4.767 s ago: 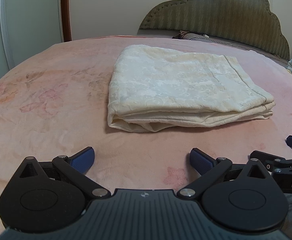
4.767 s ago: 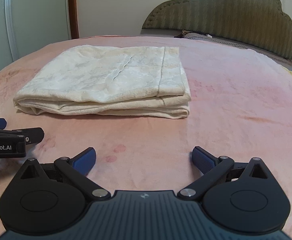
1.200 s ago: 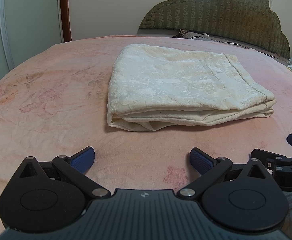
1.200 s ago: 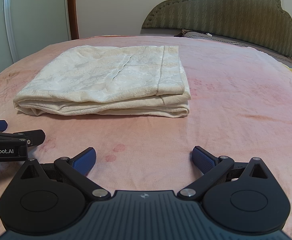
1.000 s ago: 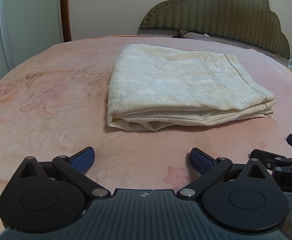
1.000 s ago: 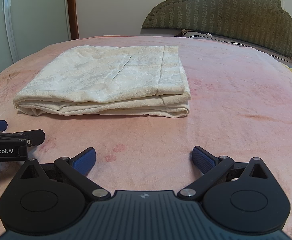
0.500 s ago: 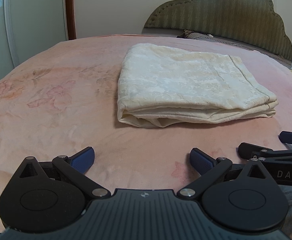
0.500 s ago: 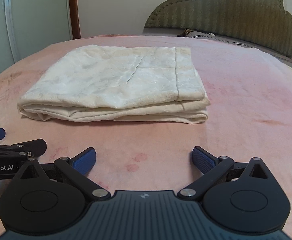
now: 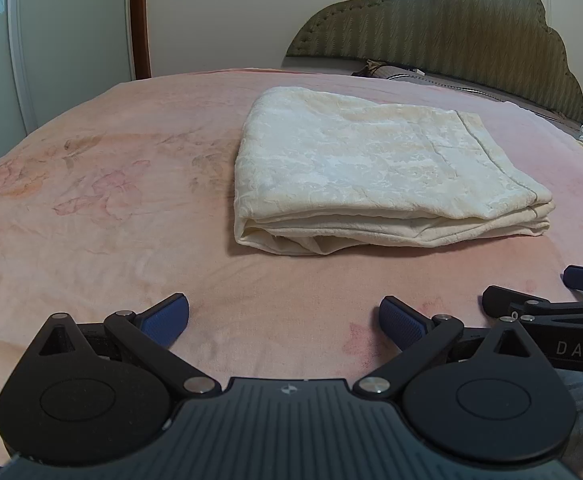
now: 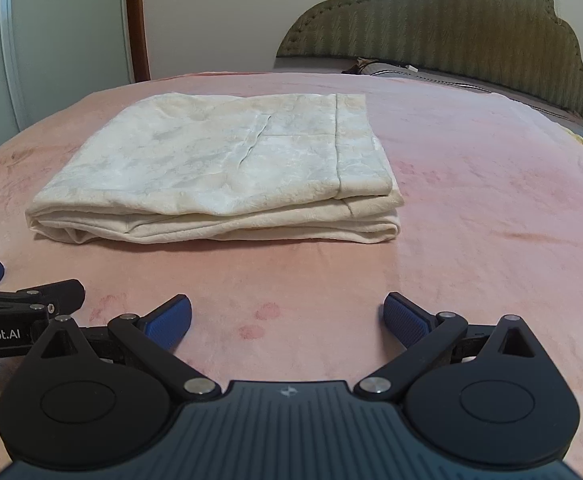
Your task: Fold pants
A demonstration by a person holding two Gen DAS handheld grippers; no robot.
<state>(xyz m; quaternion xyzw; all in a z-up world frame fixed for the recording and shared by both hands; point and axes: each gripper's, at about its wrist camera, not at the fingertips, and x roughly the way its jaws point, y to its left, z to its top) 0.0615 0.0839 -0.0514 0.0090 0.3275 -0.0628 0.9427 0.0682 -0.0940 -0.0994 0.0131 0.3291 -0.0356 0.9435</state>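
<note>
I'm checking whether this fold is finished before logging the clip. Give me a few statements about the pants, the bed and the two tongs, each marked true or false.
1. The cream pants lie folded in a flat stack on the pink bedspread. True.
2. The left tongs are clamped on a pant leg. False: they are open and hold nothing, short of the stack.
3. The right tongs are open and touch no cloth. True.
4. The pants hang over the green headboard. False: they rest mid-bed, apart from it.
5. Both tongs sit on the near side of the stack. True.
</note>
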